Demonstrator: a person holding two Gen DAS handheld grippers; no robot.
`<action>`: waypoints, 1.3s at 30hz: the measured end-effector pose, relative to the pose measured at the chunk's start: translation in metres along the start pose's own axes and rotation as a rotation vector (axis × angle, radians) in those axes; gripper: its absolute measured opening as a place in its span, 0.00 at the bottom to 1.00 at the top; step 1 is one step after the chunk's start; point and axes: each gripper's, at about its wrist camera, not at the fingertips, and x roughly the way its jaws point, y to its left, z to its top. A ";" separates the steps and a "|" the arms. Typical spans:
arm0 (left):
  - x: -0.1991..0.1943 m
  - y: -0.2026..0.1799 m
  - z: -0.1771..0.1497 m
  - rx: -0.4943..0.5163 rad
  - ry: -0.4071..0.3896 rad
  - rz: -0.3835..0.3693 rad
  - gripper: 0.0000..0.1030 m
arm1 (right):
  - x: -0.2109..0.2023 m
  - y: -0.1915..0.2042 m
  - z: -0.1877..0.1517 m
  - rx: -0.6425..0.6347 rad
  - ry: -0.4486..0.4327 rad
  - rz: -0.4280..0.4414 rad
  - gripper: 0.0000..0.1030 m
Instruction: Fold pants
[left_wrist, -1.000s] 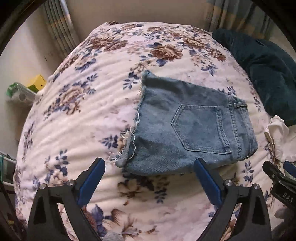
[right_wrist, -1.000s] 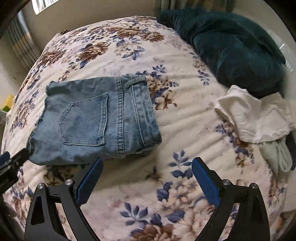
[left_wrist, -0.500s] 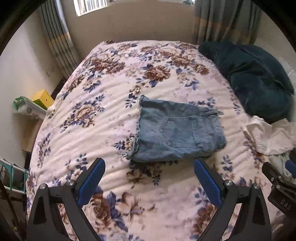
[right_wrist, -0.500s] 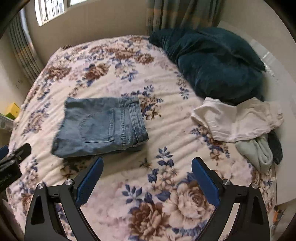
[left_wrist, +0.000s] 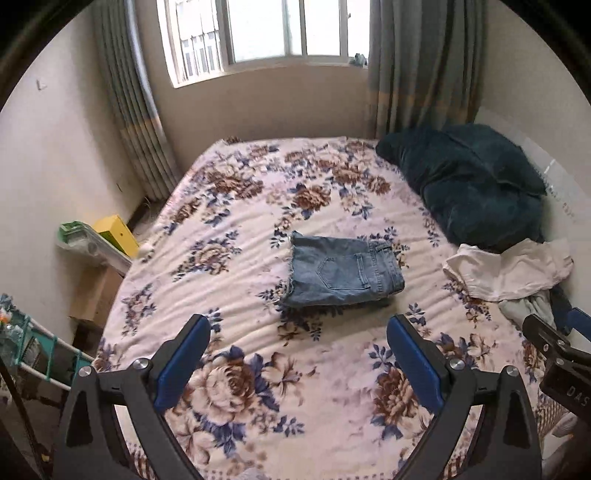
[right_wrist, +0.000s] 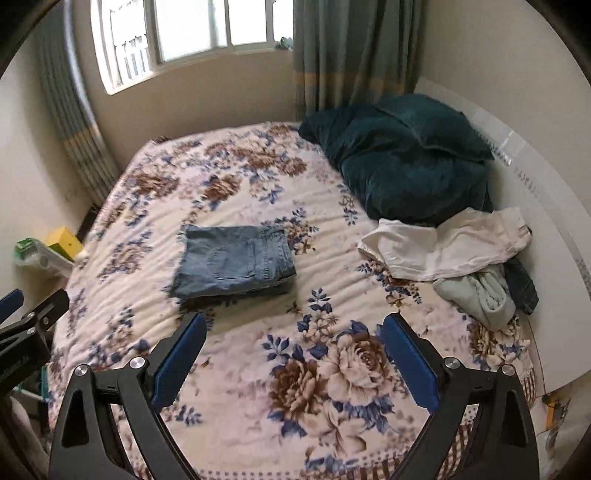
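Ahead of both claws, well out beyond their tips on the floral bedspread (left_wrist: 236, 373), the denim shorts (left_wrist: 343, 271) lie as a compact folded block, so the folding looks finished as far as these views show; nothing seems left for this garment unless a neater press is wanted. The left gripper (left_wrist: 297, 354) hangs with its blue pads spread wide and nothing between them, well apart from the cloth. The right gripper (right_wrist: 293, 354) is likewise spread wide and empty, with the shorts ahead and to its left. The shorts show a back pocket uppermost, the waistband and belt loop at the right edge, a frayed hem at the left, and layers stacked evenly underneath. Crumpled white clothes (right_wrist: 443, 247) and a dark teal blanket (right_wrist: 402, 162) sit farther right.
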 end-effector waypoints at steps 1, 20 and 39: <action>-0.017 -0.001 -0.005 -0.003 -0.011 0.000 0.95 | -0.020 -0.001 -0.005 -0.005 -0.014 0.009 0.95; -0.233 -0.015 -0.078 -0.071 -0.108 0.051 0.95 | -0.300 -0.043 -0.091 -0.094 -0.182 0.095 0.95; -0.244 -0.024 -0.072 -0.049 -0.197 0.080 1.00 | -0.336 -0.042 -0.067 -0.089 -0.290 0.051 0.97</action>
